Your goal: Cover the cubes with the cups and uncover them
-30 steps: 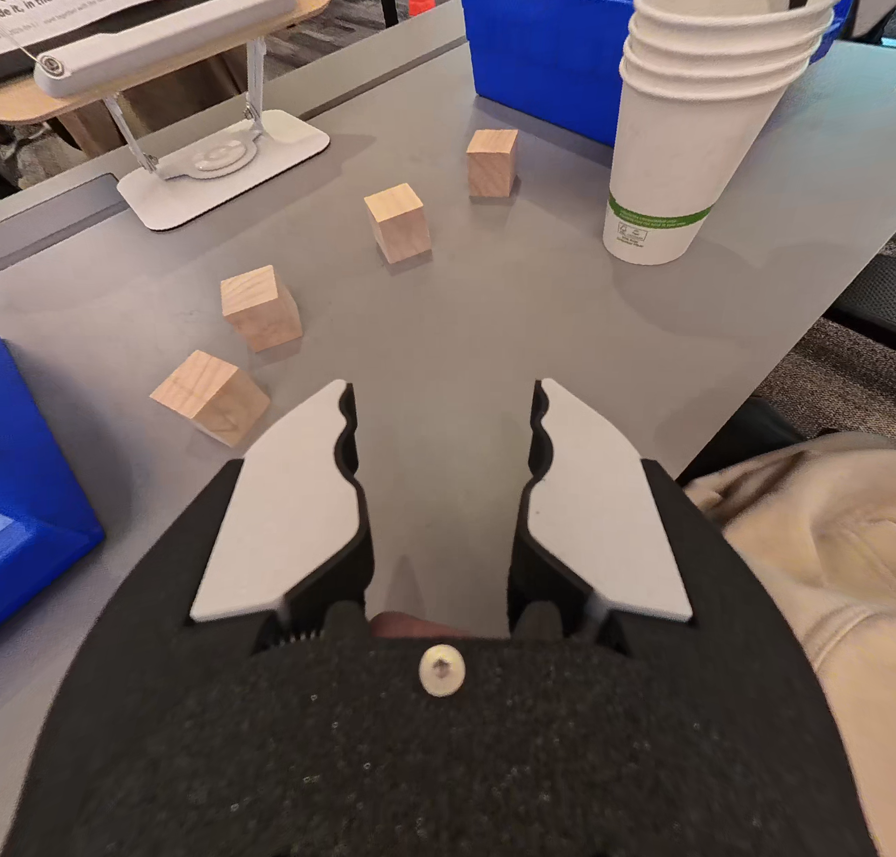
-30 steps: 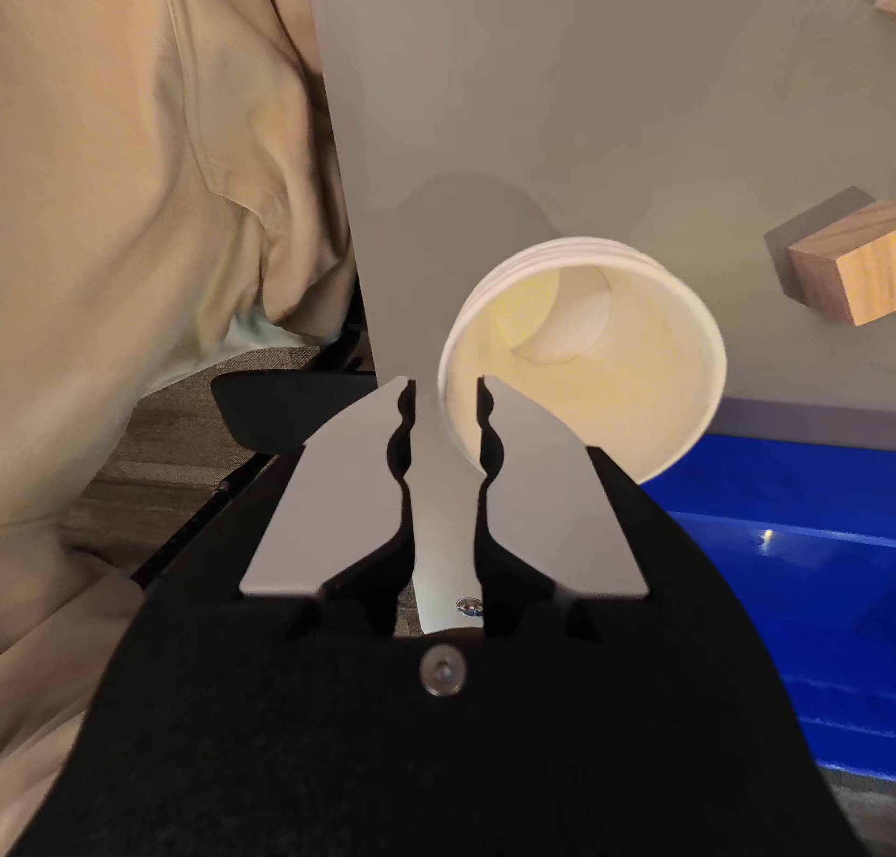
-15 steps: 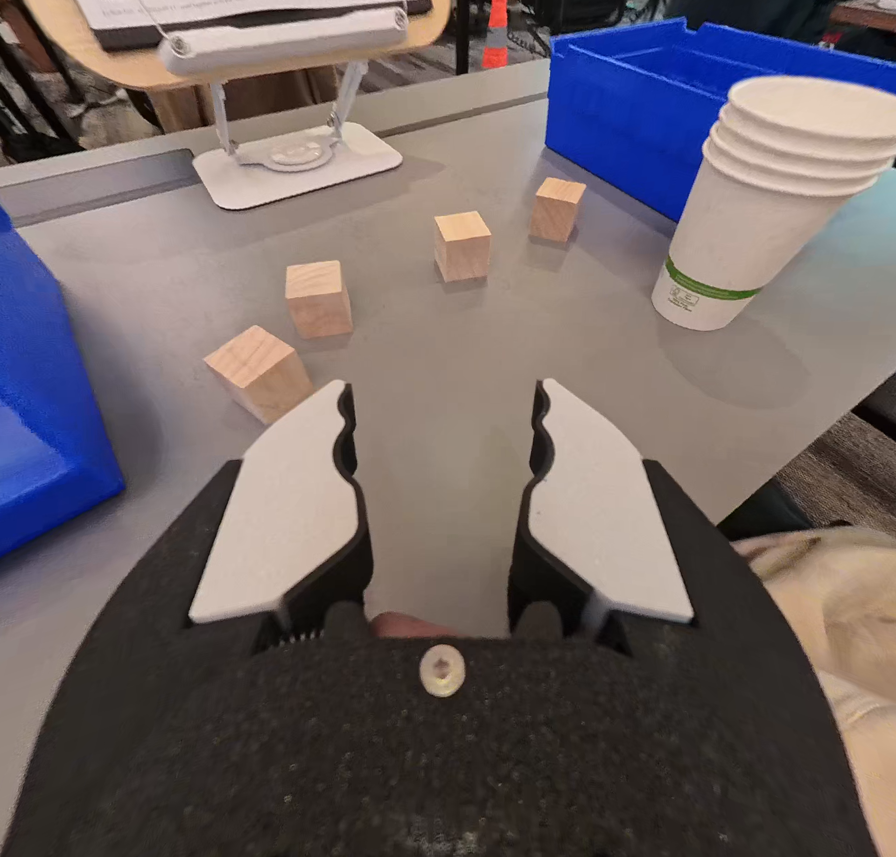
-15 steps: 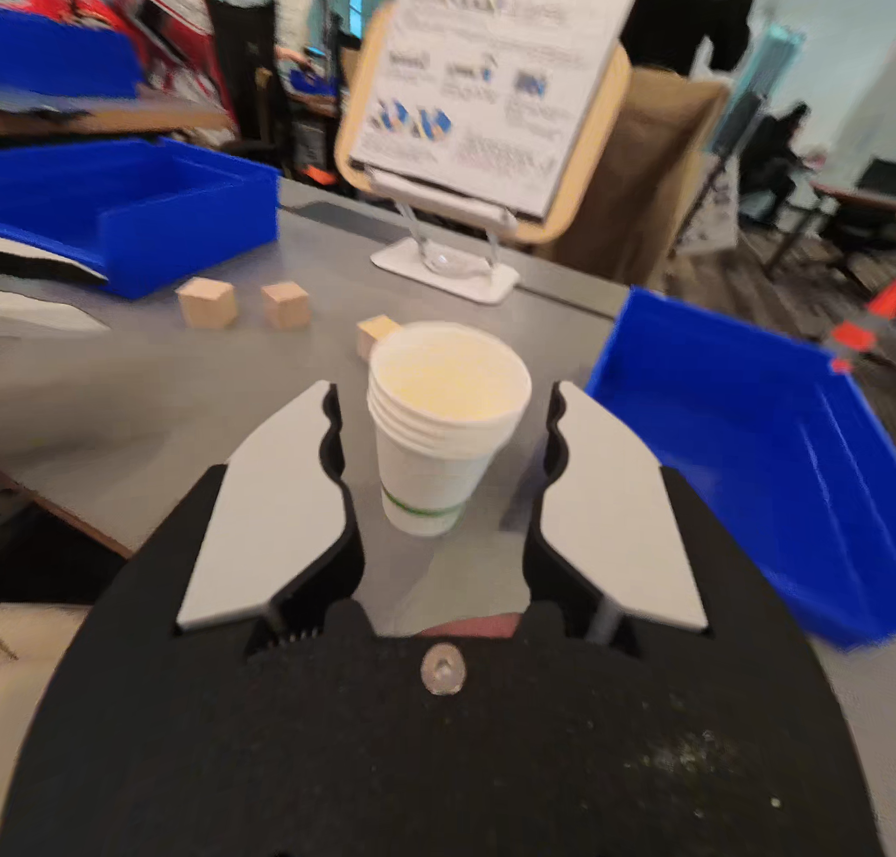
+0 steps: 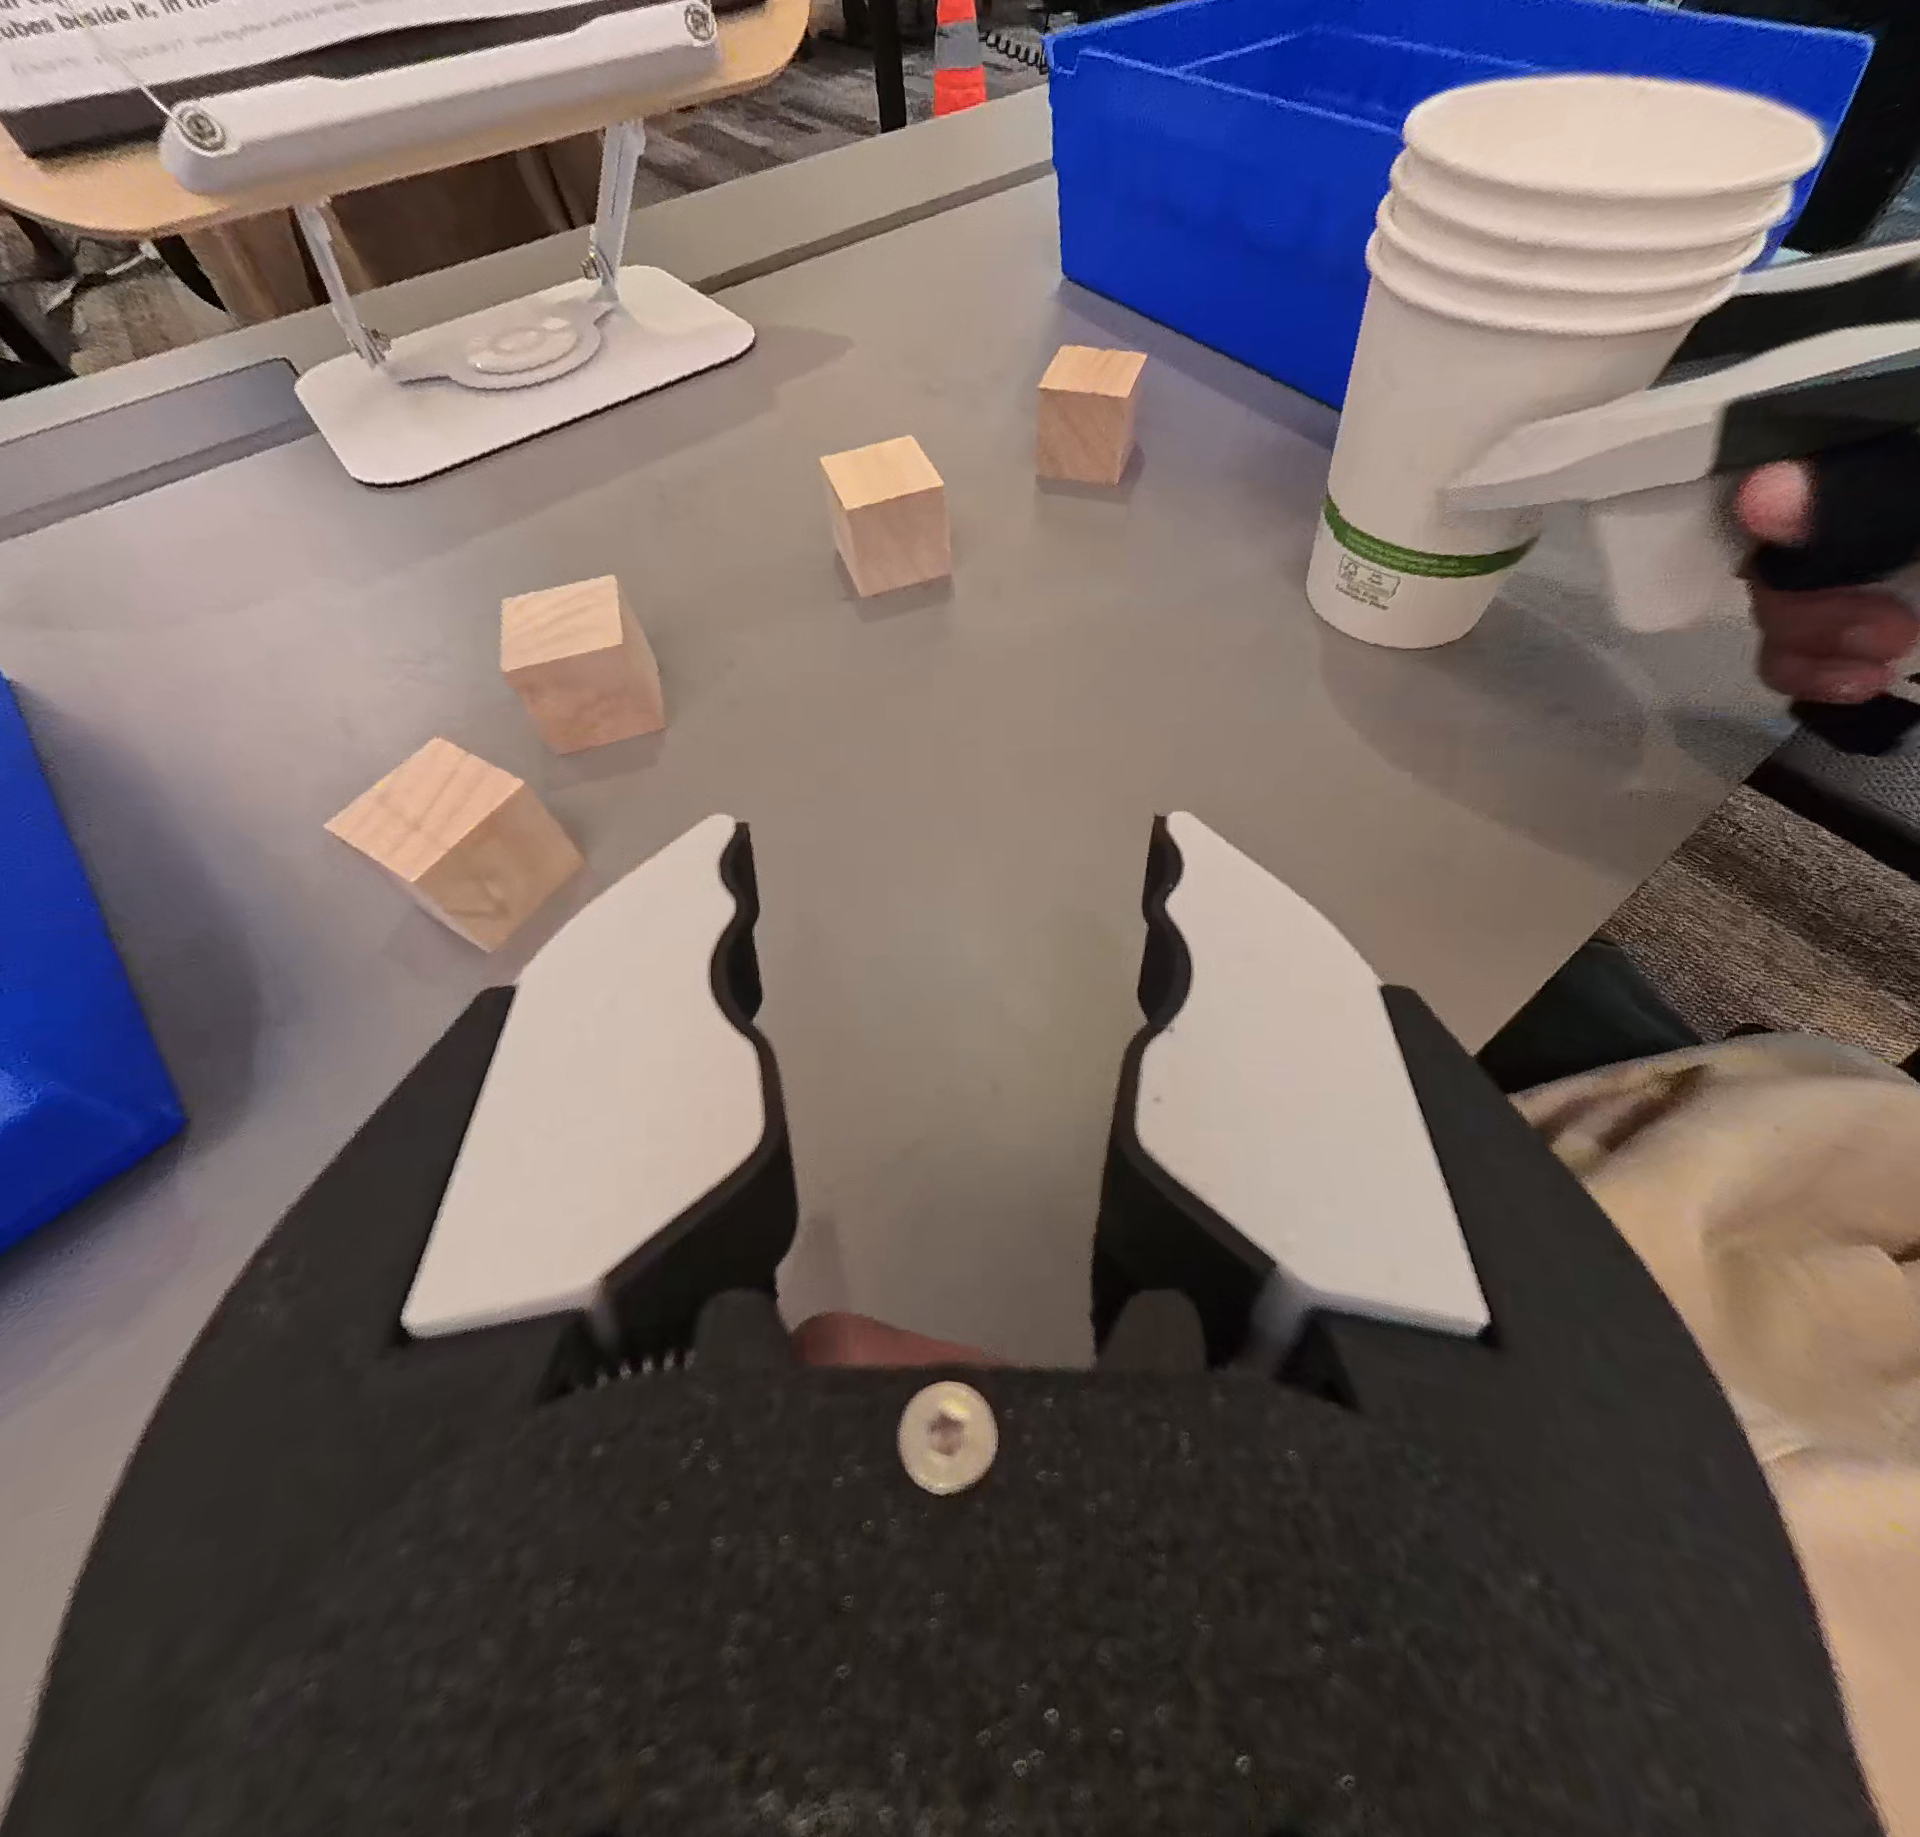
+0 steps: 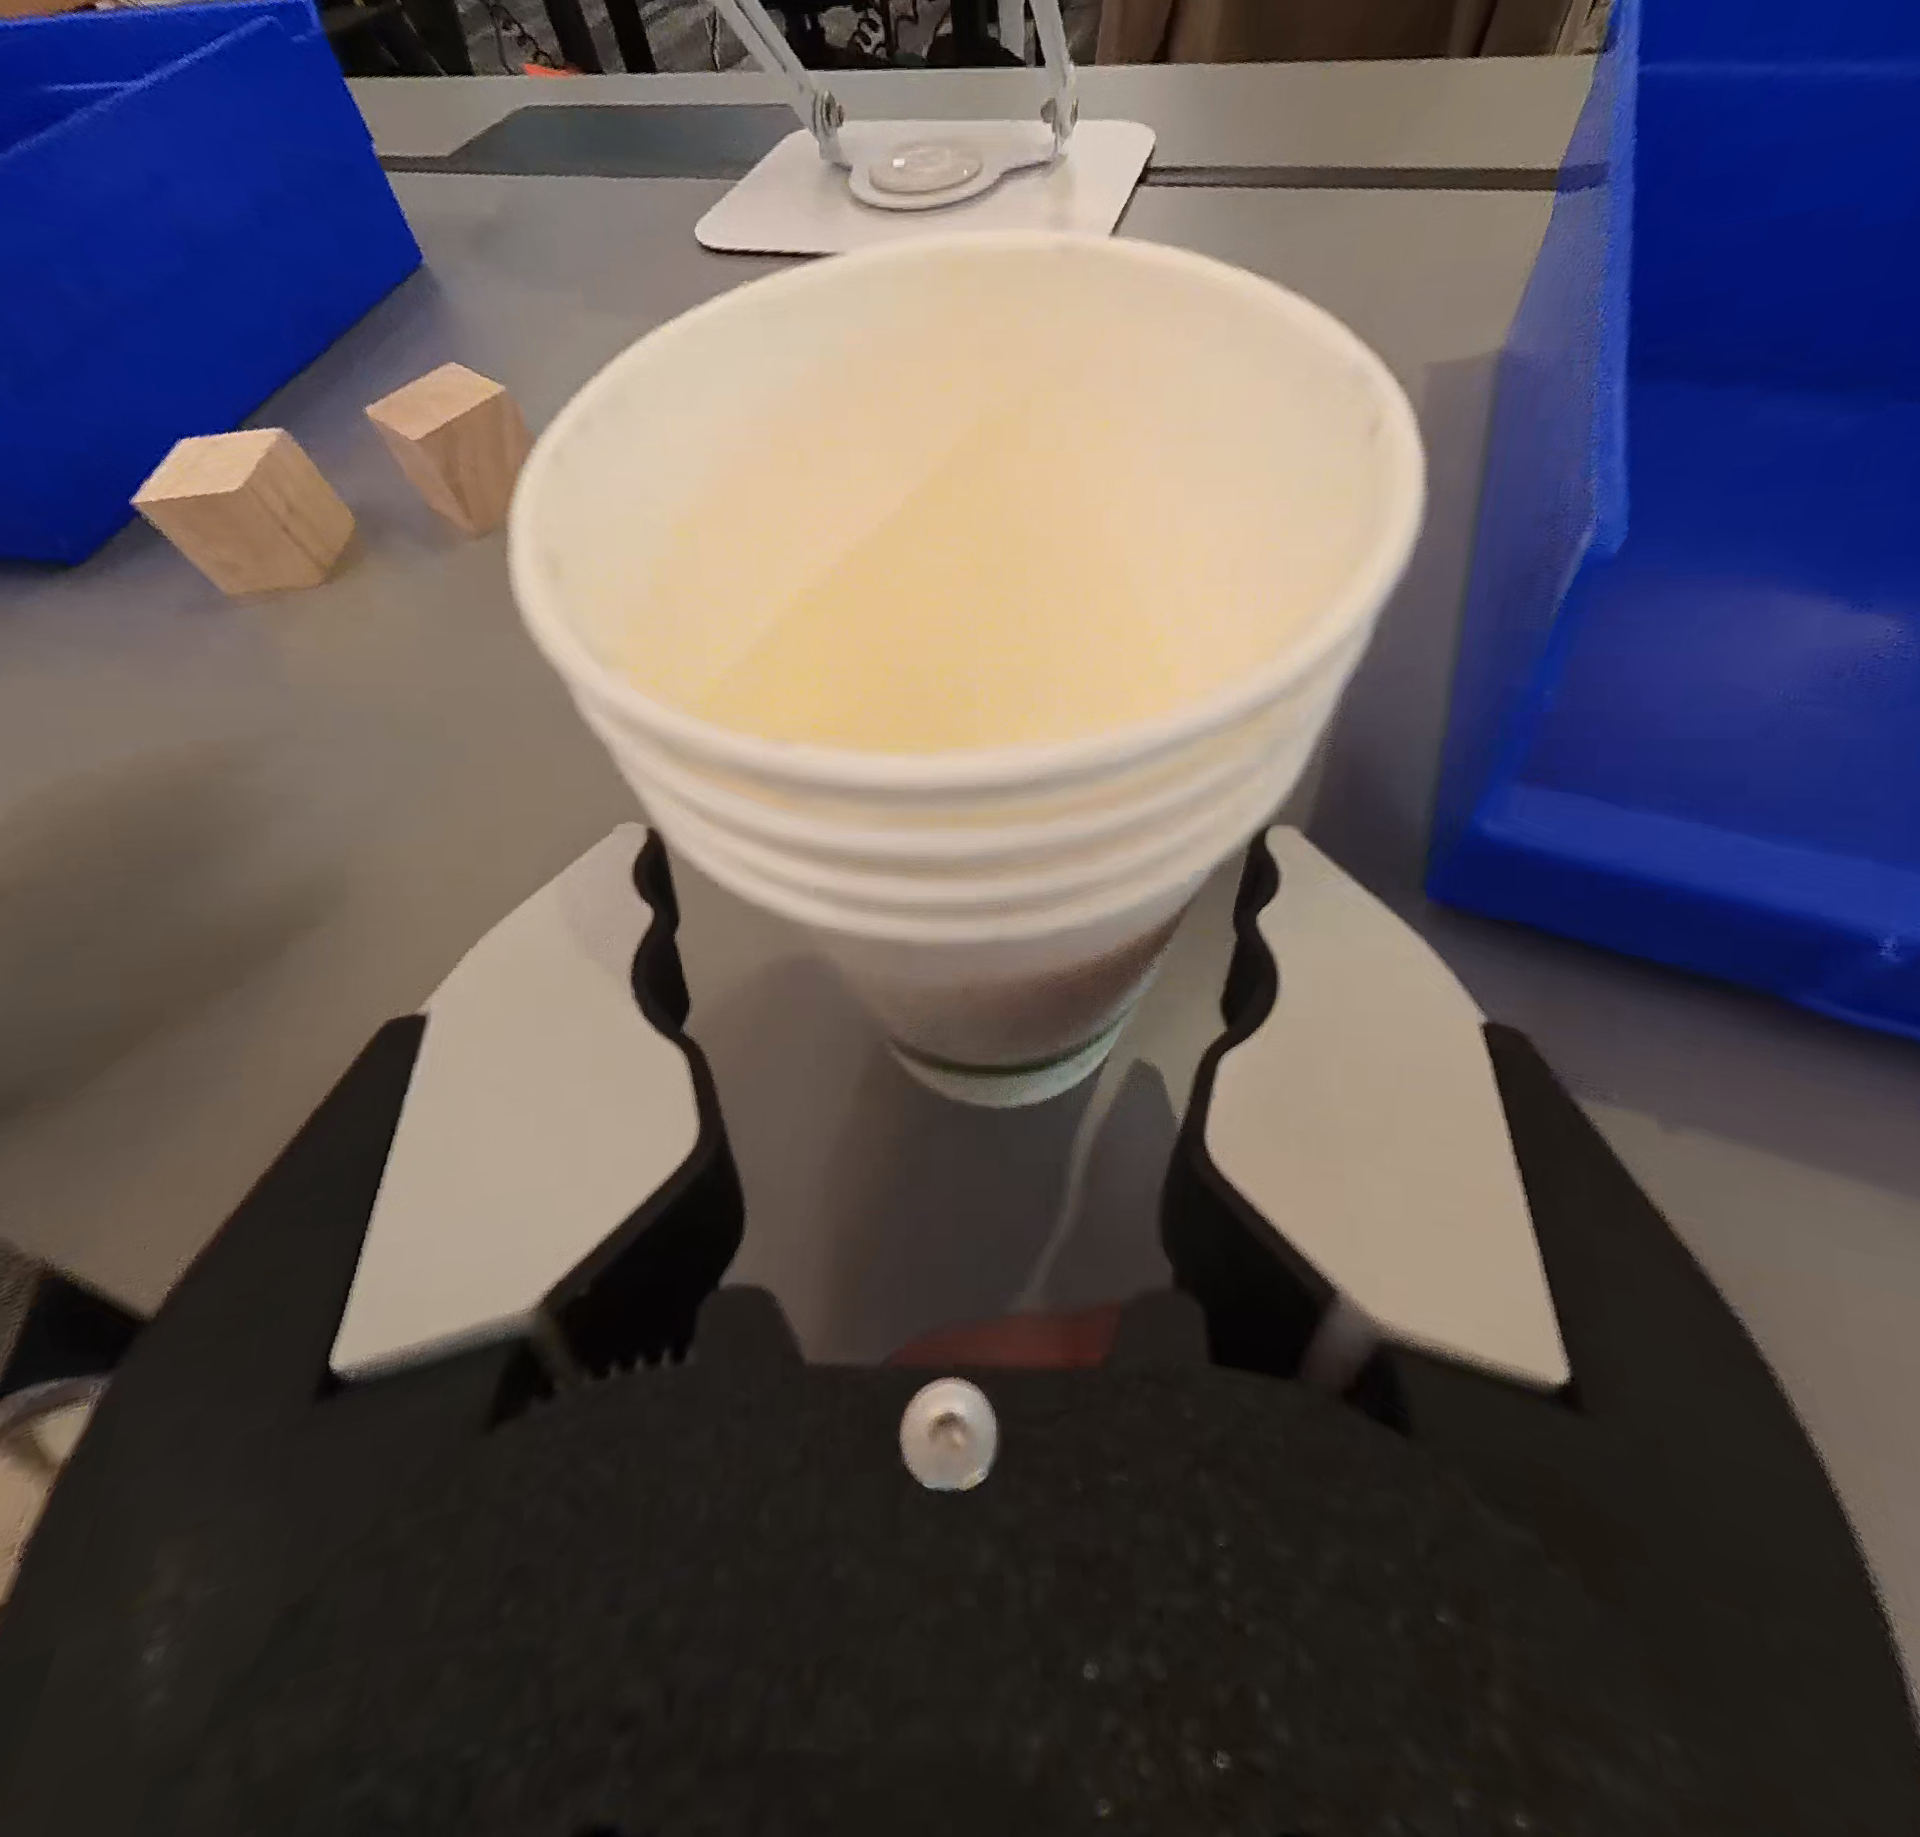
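Grey table [image 6: 260,800]: cup stack [image 6: 966,665] between right gripper [image 6: 951,914] fingers.

grey table [image 5: 935,727] with blue bins [image 5: 1195,156], a document stand [image 5: 520,353], carpet floor [image 5: 1766,935] beyond.

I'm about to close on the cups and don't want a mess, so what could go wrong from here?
1. The right gripper straddles the nested stack of four white paper cups low on the taper; squeezing may lift all four or crush the thin wall.
2. The stack stands close to the grey table's near edge, so a nudge could tip it off.
3. The nearest pale wooden cube sits close by.
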### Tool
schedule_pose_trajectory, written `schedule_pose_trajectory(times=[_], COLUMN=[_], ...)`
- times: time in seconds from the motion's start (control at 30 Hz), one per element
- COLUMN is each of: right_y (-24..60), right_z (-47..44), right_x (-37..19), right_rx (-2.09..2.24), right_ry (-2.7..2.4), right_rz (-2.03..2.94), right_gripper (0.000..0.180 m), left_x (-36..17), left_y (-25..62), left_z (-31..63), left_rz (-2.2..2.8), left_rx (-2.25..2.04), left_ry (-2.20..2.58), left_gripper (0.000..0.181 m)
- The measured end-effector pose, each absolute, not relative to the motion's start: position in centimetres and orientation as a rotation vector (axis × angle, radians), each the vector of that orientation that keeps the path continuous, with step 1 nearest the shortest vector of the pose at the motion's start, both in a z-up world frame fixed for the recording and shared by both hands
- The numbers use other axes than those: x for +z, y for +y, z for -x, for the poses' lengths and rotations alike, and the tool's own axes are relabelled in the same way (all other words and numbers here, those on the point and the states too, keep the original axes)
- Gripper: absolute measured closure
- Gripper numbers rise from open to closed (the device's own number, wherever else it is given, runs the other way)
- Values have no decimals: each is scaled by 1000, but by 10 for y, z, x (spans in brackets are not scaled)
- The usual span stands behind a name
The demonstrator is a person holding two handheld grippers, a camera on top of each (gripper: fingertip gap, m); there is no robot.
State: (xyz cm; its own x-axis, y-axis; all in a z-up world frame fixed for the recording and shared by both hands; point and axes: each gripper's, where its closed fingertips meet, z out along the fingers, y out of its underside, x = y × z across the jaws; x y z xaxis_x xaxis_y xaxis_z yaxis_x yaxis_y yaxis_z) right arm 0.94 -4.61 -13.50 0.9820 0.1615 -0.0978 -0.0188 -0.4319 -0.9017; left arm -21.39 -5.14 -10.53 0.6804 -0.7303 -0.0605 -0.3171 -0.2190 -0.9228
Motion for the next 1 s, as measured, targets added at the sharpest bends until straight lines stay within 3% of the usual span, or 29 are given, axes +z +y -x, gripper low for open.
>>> schedule_pose_trajectory(times=[0.23,0.47,0.73,0.87,1.0], right_y=[-21,-48,-70,-41,24], right_z=[-12,-23,-96,-143,-180], right_x=[-140,-123,-45,-8,-10], right_rx=[163,135,14,-41,26], right_ry=[-87,-92,-42,9,64], right_rz=[2000,1938,1810,1748,1749], right_gripper=[83,85,85,85,85], left_x=[-97,-103,-109,-111,-113], left_y=[-57,-56,-56,-55,-55], left_z=[212,212,209,208,209], left_rz=[1775,1797,1809,1811,1821], left_rx=[-460,-461,-444,-441,-439], left_ry=[845,855,879,885,886], left_gripper=[110,110,111,111,111])
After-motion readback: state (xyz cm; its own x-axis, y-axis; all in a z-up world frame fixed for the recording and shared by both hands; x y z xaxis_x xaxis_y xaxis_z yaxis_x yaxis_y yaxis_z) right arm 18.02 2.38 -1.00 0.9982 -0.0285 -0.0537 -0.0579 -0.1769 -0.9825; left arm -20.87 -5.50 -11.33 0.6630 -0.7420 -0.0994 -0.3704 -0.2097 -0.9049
